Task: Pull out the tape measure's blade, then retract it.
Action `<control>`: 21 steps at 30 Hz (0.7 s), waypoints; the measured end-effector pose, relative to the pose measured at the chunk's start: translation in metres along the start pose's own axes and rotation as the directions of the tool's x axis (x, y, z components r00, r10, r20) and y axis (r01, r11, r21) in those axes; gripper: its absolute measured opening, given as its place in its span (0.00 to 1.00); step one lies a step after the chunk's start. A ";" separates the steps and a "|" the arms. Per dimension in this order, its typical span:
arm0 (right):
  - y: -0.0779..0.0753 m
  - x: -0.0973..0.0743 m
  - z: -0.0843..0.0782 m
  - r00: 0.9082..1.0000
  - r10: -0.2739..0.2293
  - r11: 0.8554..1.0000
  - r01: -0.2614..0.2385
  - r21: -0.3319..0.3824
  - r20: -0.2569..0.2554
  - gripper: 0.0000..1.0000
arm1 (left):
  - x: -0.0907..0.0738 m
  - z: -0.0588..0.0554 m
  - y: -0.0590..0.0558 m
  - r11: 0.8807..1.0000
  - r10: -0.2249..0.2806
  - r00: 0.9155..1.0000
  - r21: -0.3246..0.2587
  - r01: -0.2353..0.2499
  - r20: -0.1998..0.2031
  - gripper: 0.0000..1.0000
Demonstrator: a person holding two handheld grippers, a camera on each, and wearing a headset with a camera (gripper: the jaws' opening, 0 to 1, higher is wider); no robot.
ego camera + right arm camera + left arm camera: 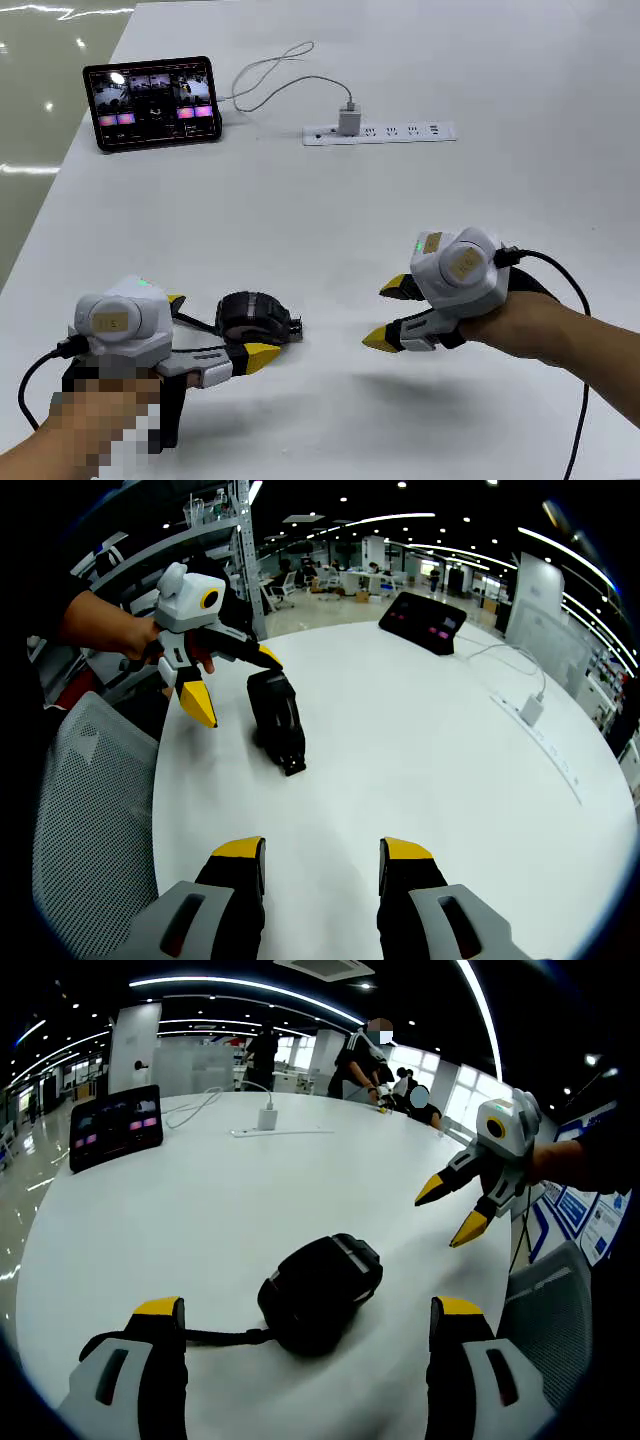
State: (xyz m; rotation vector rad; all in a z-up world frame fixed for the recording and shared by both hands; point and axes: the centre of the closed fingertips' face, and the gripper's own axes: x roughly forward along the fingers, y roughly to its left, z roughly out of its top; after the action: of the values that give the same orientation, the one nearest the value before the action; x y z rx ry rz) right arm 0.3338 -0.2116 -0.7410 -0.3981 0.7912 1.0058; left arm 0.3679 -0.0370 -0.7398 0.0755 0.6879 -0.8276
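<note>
The white worktop (330, 220) carries a dark tablet (152, 103) near its far left edge, propped up with its screen lit. Right of it, toward the far edge, a white power strip (380, 132) lies flat with a white charger (349, 122) plugged in. The charger's white cable (285, 87) loops toward the tablet. A grey mesh chair (85, 810) stands beside the worktop's edge.

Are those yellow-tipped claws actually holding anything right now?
Nothing is held. The left gripper stands open around the tape measure on the table; the right gripper is open and empty.
</note>
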 end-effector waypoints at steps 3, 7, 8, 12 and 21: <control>0.000 -0.008 -0.005 1.000 -0.007 1.000 0.007 0.003 0.007 0.46 | -0.005 0.000 0.003 0.999 0.000 1.000 0.040 0.000 -0.011 0.99; -0.003 -0.020 -0.014 1.000 -0.027 1.000 0.026 0.014 0.017 0.51 | -0.013 0.003 0.007 0.997 -0.007 1.000 0.073 0.008 -0.006 0.99; -0.004 -0.023 -0.016 0.999 -0.030 0.999 0.030 0.024 0.022 0.52 | -0.015 0.004 0.009 0.996 -0.005 1.000 0.084 0.005 -0.005 0.99; -0.012 -0.034 -0.023 0.998 -0.052 0.997 0.049 0.061 0.045 0.57 | -0.022 0.001 0.013 0.992 -0.005 1.000 0.123 0.008 -0.018 0.99; -0.022 -0.059 -0.050 0.995 -0.098 0.991 0.095 0.091 0.029 0.63 | -0.039 -0.007 0.021 0.994 -0.015 1.000 0.112 0.018 -0.027 0.99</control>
State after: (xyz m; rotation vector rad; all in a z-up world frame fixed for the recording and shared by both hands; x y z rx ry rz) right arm 0.3155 -0.2893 -0.7317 -0.3388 0.7768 0.8814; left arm 0.3601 0.0050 -0.7268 0.1823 0.6666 -0.8827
